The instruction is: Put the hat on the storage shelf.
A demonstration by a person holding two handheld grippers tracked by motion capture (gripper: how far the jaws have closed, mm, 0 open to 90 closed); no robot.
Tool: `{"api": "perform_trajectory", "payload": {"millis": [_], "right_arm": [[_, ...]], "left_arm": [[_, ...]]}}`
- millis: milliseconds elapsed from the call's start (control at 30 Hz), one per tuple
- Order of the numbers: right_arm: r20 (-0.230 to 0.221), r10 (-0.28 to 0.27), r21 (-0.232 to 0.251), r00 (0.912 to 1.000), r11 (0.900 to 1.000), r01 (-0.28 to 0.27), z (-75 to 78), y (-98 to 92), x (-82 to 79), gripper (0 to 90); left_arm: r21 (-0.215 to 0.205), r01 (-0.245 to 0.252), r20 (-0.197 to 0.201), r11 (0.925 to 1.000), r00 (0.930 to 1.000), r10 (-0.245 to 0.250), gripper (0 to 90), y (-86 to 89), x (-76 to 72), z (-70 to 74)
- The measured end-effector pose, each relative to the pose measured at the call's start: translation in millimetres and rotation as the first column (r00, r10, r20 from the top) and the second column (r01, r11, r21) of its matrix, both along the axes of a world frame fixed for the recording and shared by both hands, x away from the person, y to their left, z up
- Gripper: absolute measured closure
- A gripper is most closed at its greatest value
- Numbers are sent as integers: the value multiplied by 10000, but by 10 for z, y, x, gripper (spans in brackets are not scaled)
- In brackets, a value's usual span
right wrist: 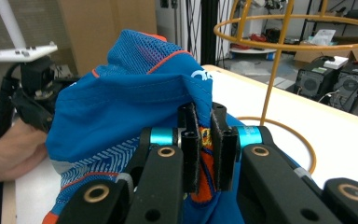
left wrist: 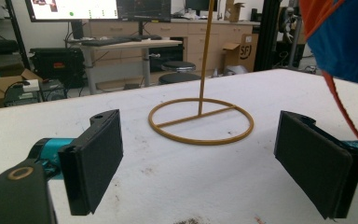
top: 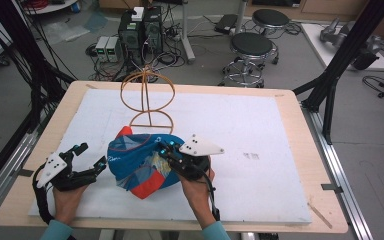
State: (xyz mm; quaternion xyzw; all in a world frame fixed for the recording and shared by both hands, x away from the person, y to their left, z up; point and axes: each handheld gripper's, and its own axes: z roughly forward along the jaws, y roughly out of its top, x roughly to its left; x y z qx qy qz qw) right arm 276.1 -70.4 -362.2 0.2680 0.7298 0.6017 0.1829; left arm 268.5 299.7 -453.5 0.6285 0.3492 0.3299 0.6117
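A blue cap with orange trim lies on the white board, just in front of a yellow wire stand. My right gripper is shut on a fold of the cap's fabric, its two black pads pinching blue and orange cloth. My left gripper rests to the left of the cap, jaws wide apart with nothing between them. In the left gripper view the stand's ring base lies ahead on the board and the cap hangs in at the upper right.
The white board covers a wooden table. Black frame posts stand at the table's right and left. Stools and computer cases sit on the floor beyond the far edge.
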Motion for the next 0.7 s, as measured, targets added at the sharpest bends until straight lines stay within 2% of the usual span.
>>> {"api": "perform_trajectory", "payload": {"millis": [133, 200, 267, 333, 400, 467, 700], "right_arm": [[11, -61, 146, 10000, 9999, 61, 34, -11, 10, 847], [175, -133, 238, 9998, 9996, 128, 116, -17, 31, 847], [141, -174, 297, 9997, 9994, 170, 142, -15, 29, 847], [340, -263, 398, 9991, 9989, 250, 261, -15, 56, 847], [383, -263, 461, 9989, 9986, 245, 302, -18, 67, 847], [485, -374, 706, 9981, 9969, 339, 421, -27, 105, 847], [597, -699, 1190, 9958, 9909, 624, 650, -60, 230, 847]], "left_arm": [[-11, -3, 0, 10000, 10000, 3, 158, -1, 0, 0], [-5, -5, -6, 10000, 10000, 5, 158, 0, 0, 1], [-2, -6, -7, 10000, 10000, 6, 158, 2, 0, 0], [-59, -14, 11, 10000, 10000, 14, 158, -2, 2, -1], [-8, -7, 11, 10000, 10000, 7, 158, 0, 1, -1], [-22, -7, 9, 10000, 10000, 8, 158, 1, 2, -1], [-29, -11, 13, 10000, 10000, 11, 158, 2, 3, -2]]}}
